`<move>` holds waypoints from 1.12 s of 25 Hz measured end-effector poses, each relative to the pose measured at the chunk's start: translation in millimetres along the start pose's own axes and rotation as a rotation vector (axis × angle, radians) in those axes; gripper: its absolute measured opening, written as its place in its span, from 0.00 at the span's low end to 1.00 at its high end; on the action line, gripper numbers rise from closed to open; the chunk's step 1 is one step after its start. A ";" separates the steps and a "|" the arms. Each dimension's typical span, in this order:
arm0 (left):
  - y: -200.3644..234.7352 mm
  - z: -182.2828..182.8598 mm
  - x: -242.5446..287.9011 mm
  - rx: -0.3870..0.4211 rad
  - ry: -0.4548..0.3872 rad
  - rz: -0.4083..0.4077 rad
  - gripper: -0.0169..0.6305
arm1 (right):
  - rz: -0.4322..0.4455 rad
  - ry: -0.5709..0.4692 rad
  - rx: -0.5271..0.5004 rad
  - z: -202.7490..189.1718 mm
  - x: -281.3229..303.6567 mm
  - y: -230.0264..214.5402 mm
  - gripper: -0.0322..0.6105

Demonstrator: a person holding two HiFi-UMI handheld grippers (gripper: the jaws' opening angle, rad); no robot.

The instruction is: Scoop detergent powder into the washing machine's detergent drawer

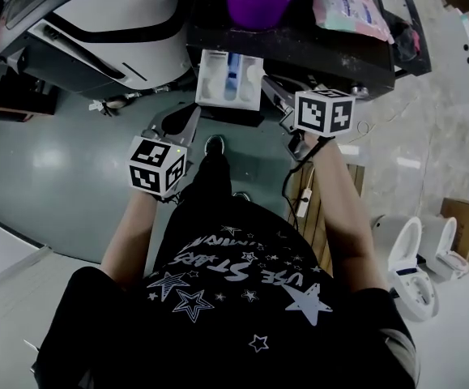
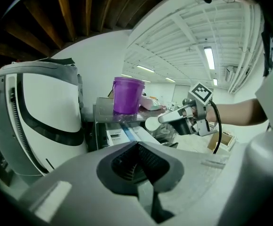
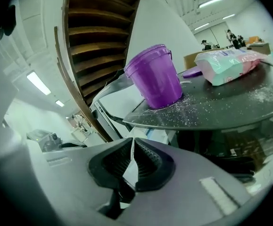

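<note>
Just ahead of both claws, the detergent drawer (image 1: 229, 79) stands pulled out of the washing machine (image 1: 112, 31).
Its long axis runs toward the person. The right gripper (image 3: 132, 145) pinches a white scoop (image 2: 153, 123), bowl toward the drawer; the left gripper (image 2: 137, 147) is closed on nothing.

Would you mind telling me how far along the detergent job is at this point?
Done: the white detergent drawer is pulled open, and the lidless purple plastic bucket stands on the dark top above it. In hand: the right gripper is shut on a white plastic scoop near the drawer; the left gripper is shut, empty. Left: powder in the drawer cannot be made out, so filling and closing it likely remain.
</note>
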State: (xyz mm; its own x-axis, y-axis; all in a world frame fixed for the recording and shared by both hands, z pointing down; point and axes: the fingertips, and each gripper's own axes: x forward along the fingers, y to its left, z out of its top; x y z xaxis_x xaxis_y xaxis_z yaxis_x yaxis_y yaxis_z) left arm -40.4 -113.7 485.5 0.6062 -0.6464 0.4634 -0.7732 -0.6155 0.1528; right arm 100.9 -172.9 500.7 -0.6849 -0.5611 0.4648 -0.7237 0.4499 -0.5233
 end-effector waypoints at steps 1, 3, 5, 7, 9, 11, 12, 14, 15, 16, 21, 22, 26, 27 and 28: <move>1.1 -0.8 0.9 0.000 0.001 -0.001 0.03 | -0.013 0.002 -0.018 -1.3 2.3 -1.4 0.11; 2.5 -2.0 2.1 -0.001 0.002 -0.003 0.03 | -0.036 0.009 -0.073 -3.5 7.2 -2.0 0.11; 3.2 -2.5 2.3 -0.003 0.000 -0.005 0.03 | -0.061 0.022 -0.136 -6.3 11.9 -2.9 0.11; 3.8 -2.9 2.2 -0.005 0.000 -0.007 0.03 | -0.084 0.036 -0.186 -9.1 16.2 -4.0 0.11; 5.0 -3.0 2.2 -0.006 0.001 -0.007 0.03 | -0.101 0.051 -0.229 -11.9 20.2 -4.8 0.11; 7.3 -3.0 1.8 -0.006 0.001 -0.004 0.03 | -0.117 0.067 -0.276 -14.2 23.9 -4.8 0.11; 8.7 -3.2 1.4 -0.006 0.001 -0.002 0.03 | -0.128 0.073 -0.302 -14.9 25.5 -5.1 0.11; 11.2 -4.0 0.5 -0.008 0.002 0.001 0.03 | -0.154 0.084 -0.347 -15.6 27.8 -6.2 0.11; 12.2 -4.6 0.0 -0.009 0.003 0.002 0.03 | -0.164 0.090 -0.363 -16.2 28.8 -6.8 0.11; 13.2 -5.2 -0.6 -0.009 0.004 0.003 0.03 | -0.173 0.098 -0.375 -16.9 29.8 -7.3 0.11; 16.7 -8.1 -4.0 -0.016 0.005 0.010 0.03 | -0.215 0.119 -0.435 -17.7 32.6 -8.6 0.11; 17.3 -8.8 -4.6 -0.016 0.005 0.011 0.03 | -0.222 0.121 -0.447 -17.5 33.0 -8.7 0.11; 19.6 -9.0 -6.6 -0.015 -0.001 0.019 0.03 | -0.264 0.143 -0.547 -17.2 34.9 -9.4 0.11; 19.9 -8.6 -7.4 -0.016 -0.004 0.021 0.03 | -0.275 0.152 -0.586 -17.4 35.3 -8.6 0.11; 20.1 -8.5 -8.1 -0.017 -0.007 0.023 0.03 | -0.284 0.161 -0.628 -17.9 35.9 -7.1 0.11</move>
State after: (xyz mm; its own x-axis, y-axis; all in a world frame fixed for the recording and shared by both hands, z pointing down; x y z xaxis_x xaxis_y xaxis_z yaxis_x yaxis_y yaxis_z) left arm -62.4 -116.9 492.3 0.5892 -0.6637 0.4608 -0.7900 -0.5927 0.1567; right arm 80.0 -183.8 533.9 -0.4311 -0.6282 0.6477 -0.7551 0.6441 0.1222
